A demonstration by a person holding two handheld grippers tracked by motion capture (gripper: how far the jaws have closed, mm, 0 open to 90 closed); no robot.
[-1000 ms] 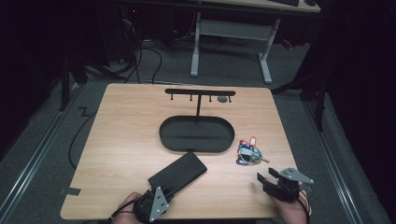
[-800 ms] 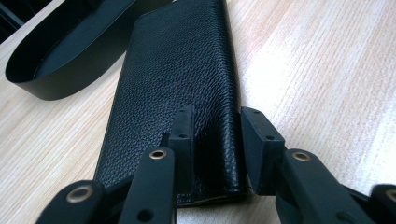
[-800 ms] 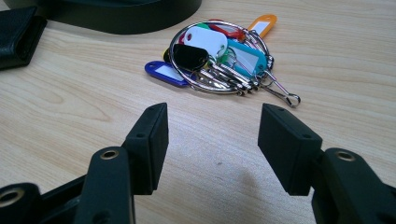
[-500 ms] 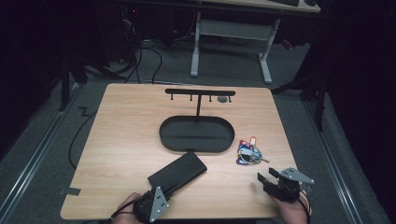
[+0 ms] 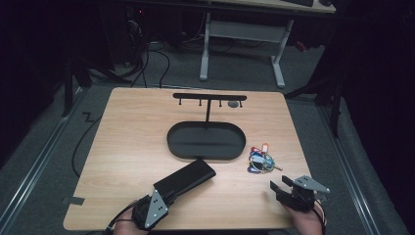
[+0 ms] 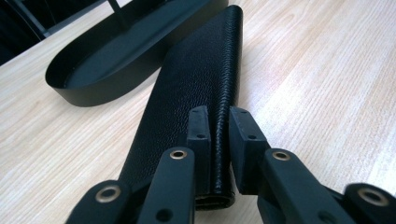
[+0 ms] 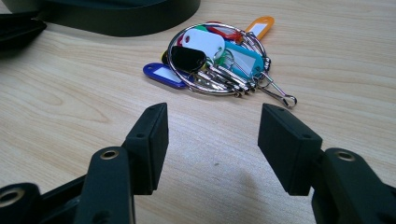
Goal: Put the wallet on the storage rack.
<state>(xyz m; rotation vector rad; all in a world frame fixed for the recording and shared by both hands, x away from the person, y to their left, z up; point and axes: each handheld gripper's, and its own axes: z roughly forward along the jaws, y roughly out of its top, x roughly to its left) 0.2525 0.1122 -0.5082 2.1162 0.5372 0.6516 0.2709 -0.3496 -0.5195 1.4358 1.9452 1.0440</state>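
L claw (image 6: 219,126) has just been closing, now pinching near edge of the black grained-leather long wallet (image 6: 196,79), lower centre of frame, prob. to lift it. R claw (image 7: 212,140) wide, empty, facing key bunch (image 7: 219,58).

No readable text, brand, number or sign anywhere. Blank label windows on the key tags (image 7: 201,41) just in front of the oval tray (image 5: 177,147); plain grain on the black leather wallet (image 6: 196,74).

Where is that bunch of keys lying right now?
In the high view the bunch of keys lies on the table's right side, just right of the black oval tray, ahead of the right gripper.
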